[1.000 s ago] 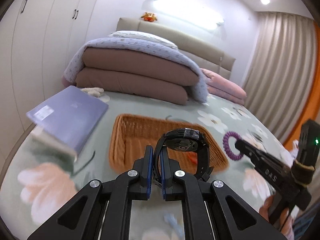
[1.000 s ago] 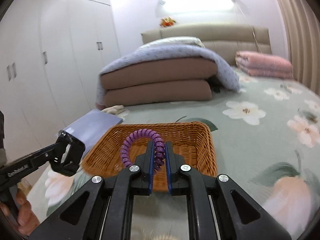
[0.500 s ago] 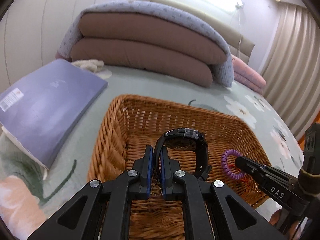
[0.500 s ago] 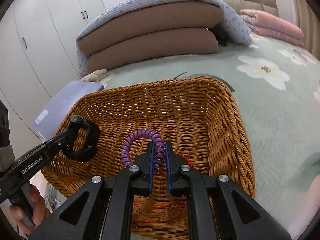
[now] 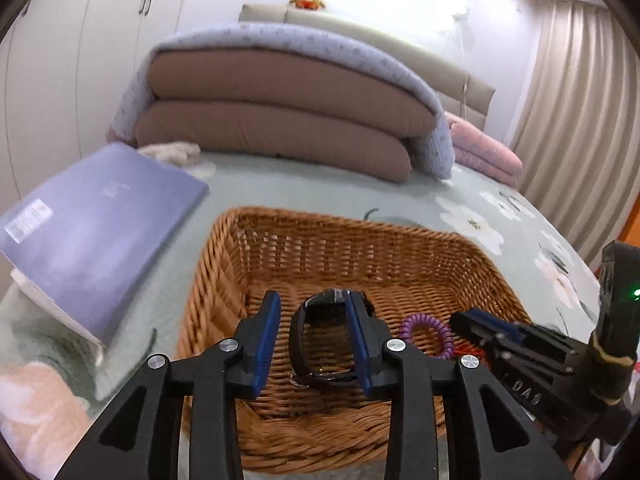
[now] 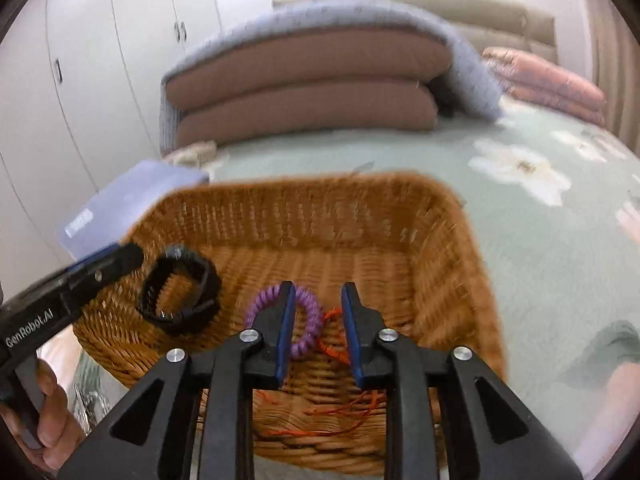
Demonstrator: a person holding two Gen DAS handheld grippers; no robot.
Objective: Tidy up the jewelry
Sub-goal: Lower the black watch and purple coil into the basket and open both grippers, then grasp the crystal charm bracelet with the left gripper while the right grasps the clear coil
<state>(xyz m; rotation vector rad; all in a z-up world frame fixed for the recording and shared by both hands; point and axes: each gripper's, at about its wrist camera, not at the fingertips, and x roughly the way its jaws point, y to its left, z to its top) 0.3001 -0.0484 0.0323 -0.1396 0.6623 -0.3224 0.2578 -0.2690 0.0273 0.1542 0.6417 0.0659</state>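
Jaws opening, left gripper (image 5: 312, 336) releases black strapped wristwatch (image 5: 320, 340) into brown woven wicker basket (image 5: 360, 236); at three o'clock, right gripper (image 6: 318, 324) frees purple coiled bracelet (image 6: 304, 320) for storage.

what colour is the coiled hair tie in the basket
Purple. The coiled hair tie shows best in the right wrist view, lying in the wicker basket.

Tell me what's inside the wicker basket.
In the wicker basket: a black watch, a purple coil bracelet and loose orange-red cord. The gripper fingers cover part of the near floor.
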